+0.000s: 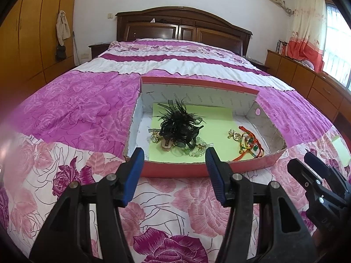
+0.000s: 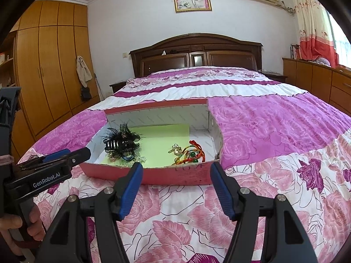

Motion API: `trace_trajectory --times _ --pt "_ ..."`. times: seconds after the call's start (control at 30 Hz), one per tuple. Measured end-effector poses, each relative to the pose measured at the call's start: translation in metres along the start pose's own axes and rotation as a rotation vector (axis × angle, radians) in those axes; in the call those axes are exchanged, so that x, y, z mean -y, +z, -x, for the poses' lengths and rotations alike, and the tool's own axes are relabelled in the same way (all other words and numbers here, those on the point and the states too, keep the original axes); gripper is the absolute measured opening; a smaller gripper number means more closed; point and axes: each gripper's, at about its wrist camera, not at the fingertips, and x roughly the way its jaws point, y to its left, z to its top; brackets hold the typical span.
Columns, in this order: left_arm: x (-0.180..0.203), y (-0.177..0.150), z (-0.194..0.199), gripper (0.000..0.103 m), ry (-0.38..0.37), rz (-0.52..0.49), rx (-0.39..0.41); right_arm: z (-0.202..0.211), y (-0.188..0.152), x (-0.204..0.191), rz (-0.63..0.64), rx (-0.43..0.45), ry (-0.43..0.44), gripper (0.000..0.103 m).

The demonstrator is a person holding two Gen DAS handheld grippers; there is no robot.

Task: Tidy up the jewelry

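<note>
A red shoebox (image 1: 193, 168) lined with green paper lies on the bed; it also shows in the right wrist view (image 2: 182, 176). Inside it sit a black feathered hair clip (image 1: 178, 127) (image 2: 121, 141), a green bead bracelet (image 1: 195, 151), a gold brooch (image 1: 234, 135) (image 2: 175, 150) and a red-green knotted cord (image 1: 250, 144) (image 2: 193, 151). My left gripper (image 1: 174, 153) is open and empty just in front of the box. My right gripper (image 2: 175, 168) is open and empty before the box's near wall.
The pink floral bedspread (image 2: 274, 131) covers the whole bed. A dark wooden headboard (image 2: 197, 52) stands at the far end. A wardrobe (image 2: 48, 65) is on the left and drawers (image 2: 318, 81) on the right. A green sheet (image 1: 341, 151) lies at the right.
</note>
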Motion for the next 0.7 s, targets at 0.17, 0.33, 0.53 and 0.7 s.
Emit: trace_trajectory --times 0.17,0.33,0.53,0.7 --pt "-0.0003 -0.0009 -0.0007 0.05 0.002 -0.001 -0.001 0.0 -0.0002 0.0003 0.001 0.001 0.0 0.066" --pt "-0.0006 -0.0011 -0.0006 0.05 0.002 -0.001 -0.001 -0.0003 -0.0007 0.0003 -0.002 -0.001 0.0 0.066" --pt "-0.0013 -0.0013 -0.0006 0.05 0.003 0.0 -0.003 -0.0008 -0.0011 0.0003 -0.001 -0.001 0.001 0.066" --pt "-0.0012 -0.0012 -0.0008 0.05 0.003 0.001 -0.002 -0.0008 -0.001 0.0002 -0.001 -0.001 0.001 0.066"
